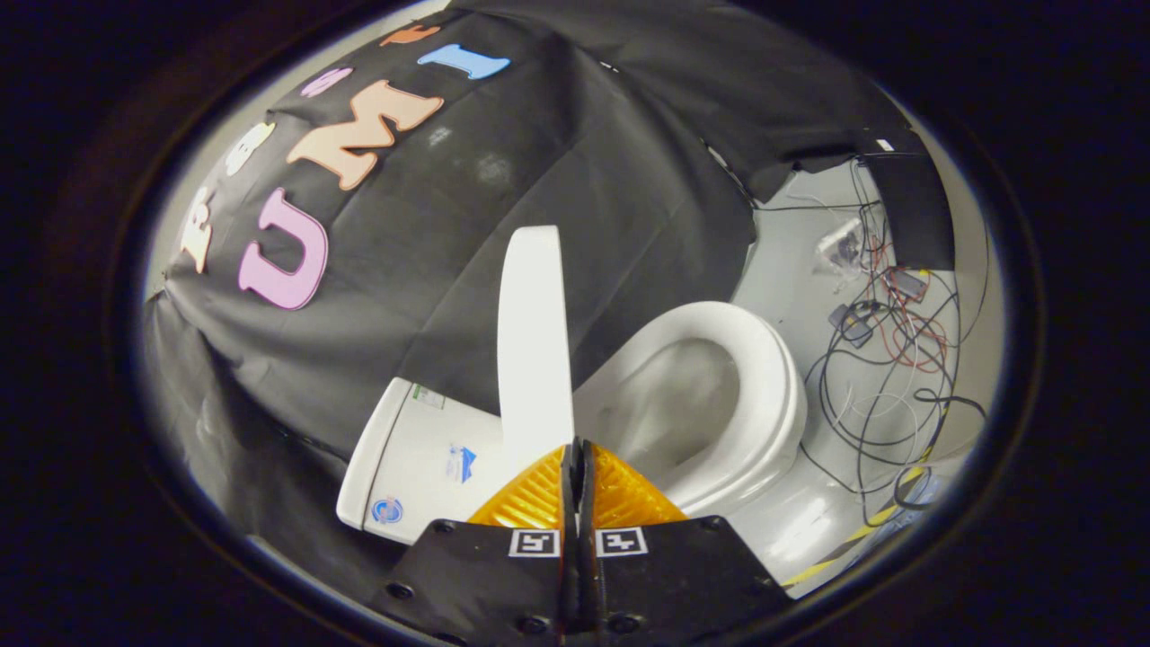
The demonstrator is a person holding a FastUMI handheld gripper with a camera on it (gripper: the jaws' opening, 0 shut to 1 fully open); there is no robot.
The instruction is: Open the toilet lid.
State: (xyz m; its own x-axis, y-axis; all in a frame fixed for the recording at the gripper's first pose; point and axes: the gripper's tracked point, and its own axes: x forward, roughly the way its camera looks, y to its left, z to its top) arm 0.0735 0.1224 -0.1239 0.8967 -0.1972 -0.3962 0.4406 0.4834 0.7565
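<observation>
**Lid almost fully up, fingers closed at its edge**

Toilet lid (535, 341): raised and nearly upright at the rear of the toilet seat (768, 395), seen edge-on as a narrow white band. Probably held this way because the swing is nearly finished and only a last push toward the tank (409, 449), behind the seat, is left.

Gripper (576, 451): fingers drawn together with only a thin slit between them, tips right at the lower end of the lid, on the side that faces the seat. Likely used as one closed wedge to lift and press, not to pinch, since the lid's edge looks wider than the slit.

Hard to make out: whether the tips really touch the lid or pinch a thin lip of it; the hinge, covered by the fingers; whether the lid already leans on the tank. Loose cables (885, 346) on the floor (791, 252) beyond the seat, well apart from it, too tangled to follow.
</observation>
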